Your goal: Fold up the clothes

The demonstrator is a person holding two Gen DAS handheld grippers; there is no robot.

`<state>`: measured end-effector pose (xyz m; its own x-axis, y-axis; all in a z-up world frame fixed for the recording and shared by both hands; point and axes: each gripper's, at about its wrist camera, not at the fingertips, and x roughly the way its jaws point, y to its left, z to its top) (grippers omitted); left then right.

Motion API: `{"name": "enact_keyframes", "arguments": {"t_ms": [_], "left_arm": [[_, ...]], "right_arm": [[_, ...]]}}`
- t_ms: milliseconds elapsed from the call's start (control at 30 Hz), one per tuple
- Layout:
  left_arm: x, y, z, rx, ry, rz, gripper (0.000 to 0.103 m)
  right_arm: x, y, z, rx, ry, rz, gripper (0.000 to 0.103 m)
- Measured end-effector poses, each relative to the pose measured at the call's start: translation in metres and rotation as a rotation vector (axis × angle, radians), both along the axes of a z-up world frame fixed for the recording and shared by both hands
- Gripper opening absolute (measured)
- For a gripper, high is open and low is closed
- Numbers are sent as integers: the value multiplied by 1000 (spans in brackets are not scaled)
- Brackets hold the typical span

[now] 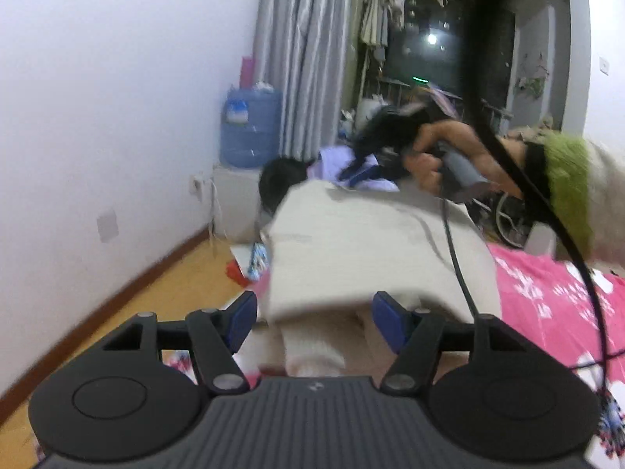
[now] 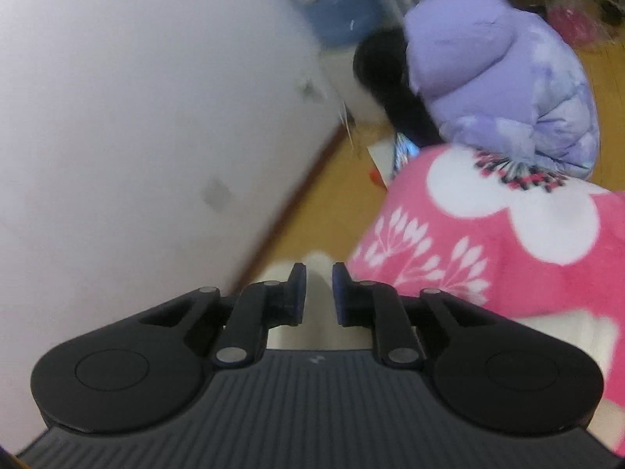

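Your cream garment (image 1: 351, 250) lies on the pink blanket (image 1: 547, 301), a broad folded panel running away from the left camera, its near edge lifted over a lower cream layer just ahead of your left gripper (image 1: 314, 322). That gripper's fingers are spread wide, blue pads either side of the near fold, nothing between them touching as far as the blur allows. Only the left view shows the whole garment; the right view catches just a cream strip (image 2: 318, 305) between the fingers. Your right gripper (image 2: 318, 293) has its fingers drawn close with a narrow gap, cream cloth filling that gap; whether the pads actually bite the cloth I cannot tell, since the contact is not clear. The left view also shows your right hand (image 1: 437, 160) gripping the grey handle at the garment's far end, green cuff (image 1: 566, 191) behind it, and a black cable (image 1: 457, 258) trailing across the cloth toward the camera. The right view shows the blanket's white flower print (image 2: 508, 211) up close and its edge dropping toward the wood floor (image 2: 312, 215). Beyond the blanket a person in a lilac puffer jacket (image 2: 504, 78) crouches on the floor, dark hair down; the left view shows only the top of that hair and a bit of lilac. Blue water jug (image 1: 250, 129) stands by the white wall (image 1: 117, 97), grey curtain (image 1: 300, 51) beside it, seen clearly in the left view and cropped in the right one.
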<state>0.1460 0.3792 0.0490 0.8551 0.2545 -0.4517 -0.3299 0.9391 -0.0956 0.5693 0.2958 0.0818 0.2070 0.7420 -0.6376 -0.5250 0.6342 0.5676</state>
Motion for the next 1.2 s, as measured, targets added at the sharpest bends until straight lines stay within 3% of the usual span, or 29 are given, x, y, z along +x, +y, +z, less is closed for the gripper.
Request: {"name": "enact_keyframes", "arguments": {"t_ms": [133, 267, 400, 533, 600, 700, 800, 900, 1000, 1067, 1133, 1200], "left_arm": [[20, 6, 14, 9, -43, -28, 67], [72, 9, 17, 17, -45, -74, 68], [129, 14, 6, 0, 16, -94, 67], [168, 24, -30, -36, 199, -61, 67], [165, 29, -38, -91, 171, -56, 67], [161, 25, -38, -43, 180, -48, 70], [156, 25, -37, -54, 183, -43, 70], [156, 23, -35, -42, 185, -39, 70], [165, 21, -30, -38, 186, -28, 71], [167, 20, -29, -34, 186, -23, 71], [171, 18, -27, -22, 191, -21, 72], [173, 18, -28, -14, 190, -21, 72]], "right_arm": [[-12, -45, 9, -5, -104, 5, 14], [-23, -91, 18, -11, -209, 9, 16], [-35, -135, 27, -17, -312, 14, 16], [-36, -127, -32, -83, -287, 19, 13], [-37, -139, -36, -48, -279, 7, 13], [-33, -156, -31, -12, -265, -21, 14], [-28, -177, -20, 45, -266, -68, 15], [-31, -177, -13, 96, -297, -33, 15], [-27, -150, -35, 1, -320, 42, 15], [-21, -146, -56, 15, -290, 20, 16], [-18, -158, -49, 54, -247, 0, 16], [-24, -175, -35, 58, -278, -42, 15]]}}
